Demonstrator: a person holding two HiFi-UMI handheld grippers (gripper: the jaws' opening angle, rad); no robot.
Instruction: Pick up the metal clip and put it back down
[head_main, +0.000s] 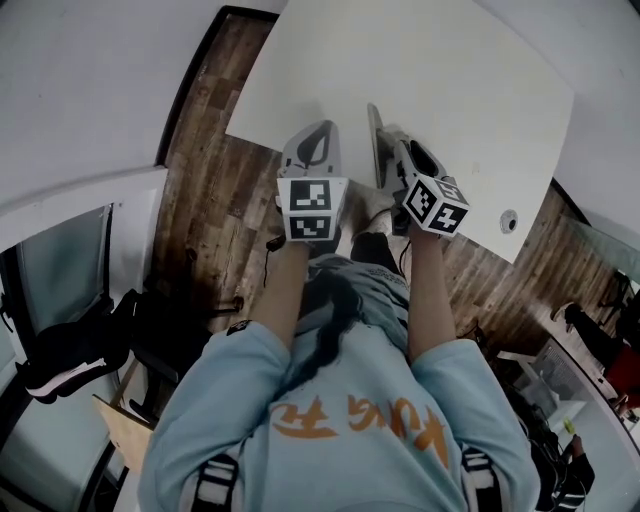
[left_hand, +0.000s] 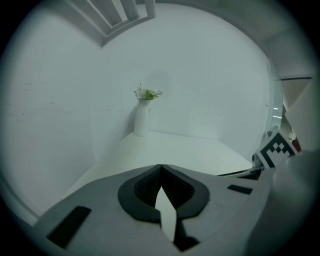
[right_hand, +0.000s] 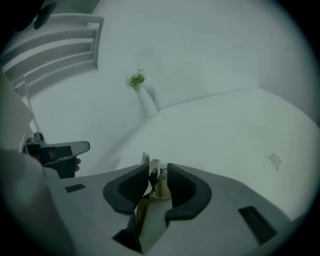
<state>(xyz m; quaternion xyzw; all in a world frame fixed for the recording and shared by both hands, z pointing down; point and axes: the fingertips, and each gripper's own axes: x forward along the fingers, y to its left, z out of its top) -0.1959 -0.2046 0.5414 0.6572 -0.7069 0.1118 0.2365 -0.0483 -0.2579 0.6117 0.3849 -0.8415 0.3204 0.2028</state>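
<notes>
White bench (head_main: 470, 60), dark brown plank floor (head_main: 215, 200). Left claw (left_hand: 161, 169) and right claw (right_hand: 158, 170) grey, pads (right_hand: 125, 187) black, marker cubes (head_main: 310, 208) black-and-white squares. Clip (right_hand: 156, 182) silvery and pale gold. Vase (left_hand: 141, 117) white, sprigs (left_hand: 147, 93) green.

Counts: 2 grippers, 1 metal clip (right_hand: 154, 175), 1 vase (left_hand: 141, 120), 1 table (head_main: 450, 70), 1 person (head_main: 340, 420)
Head view centre: left gripper (head_main: 318, 130), right gripper (head_main: 388, 135), 2 marker cubes, one each; vase upper centre of left gripper view
</notes>
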